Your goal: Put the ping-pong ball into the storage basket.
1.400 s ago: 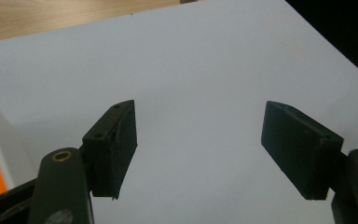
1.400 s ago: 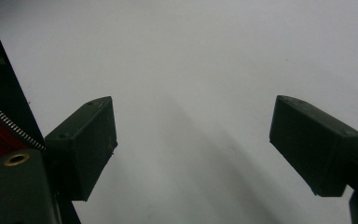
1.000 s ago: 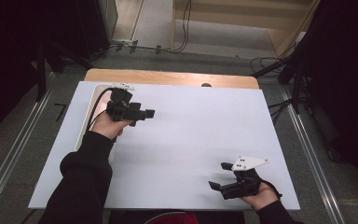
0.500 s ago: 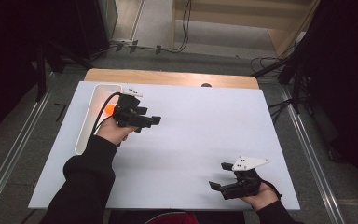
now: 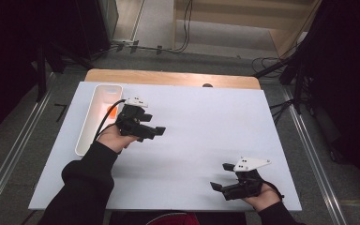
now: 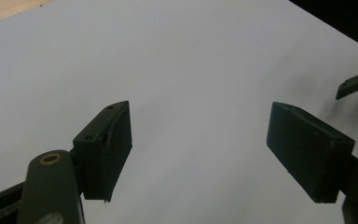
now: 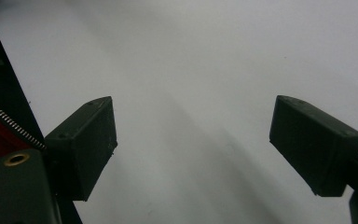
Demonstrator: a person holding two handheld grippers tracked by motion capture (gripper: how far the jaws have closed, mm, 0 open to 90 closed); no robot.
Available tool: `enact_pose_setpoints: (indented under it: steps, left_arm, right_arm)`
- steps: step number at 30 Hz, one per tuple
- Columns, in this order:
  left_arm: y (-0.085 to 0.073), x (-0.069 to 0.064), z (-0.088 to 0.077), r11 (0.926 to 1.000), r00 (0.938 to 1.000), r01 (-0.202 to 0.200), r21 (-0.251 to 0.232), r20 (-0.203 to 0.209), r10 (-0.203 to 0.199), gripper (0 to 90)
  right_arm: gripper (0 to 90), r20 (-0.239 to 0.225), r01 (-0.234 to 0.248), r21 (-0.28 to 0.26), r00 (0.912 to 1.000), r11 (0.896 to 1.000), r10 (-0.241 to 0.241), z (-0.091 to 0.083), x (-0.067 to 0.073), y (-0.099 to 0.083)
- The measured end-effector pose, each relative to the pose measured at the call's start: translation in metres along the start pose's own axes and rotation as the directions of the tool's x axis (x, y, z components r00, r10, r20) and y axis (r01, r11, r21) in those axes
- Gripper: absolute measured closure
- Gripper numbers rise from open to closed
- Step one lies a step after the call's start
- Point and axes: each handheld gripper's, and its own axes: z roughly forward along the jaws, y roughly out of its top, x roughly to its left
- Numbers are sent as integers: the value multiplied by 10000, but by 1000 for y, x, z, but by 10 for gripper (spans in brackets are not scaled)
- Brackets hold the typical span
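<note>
My left gripper [image 5: 155, 132] hovers over the left half of the white tabletop [image 5: 201, 126], pointing right, just right of a long white tray [image 5: 83, 136]. Its jaws have just been opening and stand apart with nothing between them; the left gripper view [image 6: 199, 116] has bare white surface in the gap. A small orange thing [image 5: 112, 111] lies in the tray beside the gripper's cable. My right gripper [image 5: 221, 176] rests near the front right corner, pointing left, open and empty [image 7: 192, 112]. One of its jaw tips [image 6: 356, 84] shows far off in the left gripper view.
A wooden strip [image 5: 168, 77] runs along the tabletop's far edge. Metal rails [image 5: 318, 168] flank the table on the floor, with cables [image 5: 272, 63] and dark curtains behind. A red garment with a zipper [image 7: 0, 133] lies at the near edge.
My left hand has slid toward me and to the right, off the tray, so more of the tray and the orange thing now show. The right hand has stayed put.
</note>
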Motion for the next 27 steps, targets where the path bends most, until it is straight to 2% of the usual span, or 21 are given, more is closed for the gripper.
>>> enact_pose_setpoints:
  steps: [4, 10, 14, 19, 23, 27]
  left_arm:
    - [-4, -5, 0, 10000, 9997, 0, 38, 232, 0, 225]
    - [-11, -10, 2, 9999, 9996, -130, 13, 240, 130, 225]
    - [-15, -14, 0, 9997, 9996, -134, -223, 243, 139, 225]
    - [-22, -20, -1, 9989, 9987, -395, -249, 323, 403, 225]
    - [-28, -22, -3, 9992, 9985, -374, -149, 391, 380, 225]
    - [-32, -23, -7, 9989, 9984, -382, -262, 414, 392, 224]
  right_arm:
    - [135, 7, -4, 5, 10000, 10000, 4, 0, 0, 0]
    - [135, 57, -12, -72, 10000, 10000, 13, 0, 1, 0]
    - [135, 88, 9, -116, 10000, 9999, -8, -1, -1, 0]
    - [135, 57, 43, -103, 10000, 9999, -42, -1, -1, 0]
    - [135, -3, -16, 35, 10000, 10000, 16, 0, 0, 0]
    - [135, 10, 68, 31, 10000, 10000, -68, 0, 0, 0]
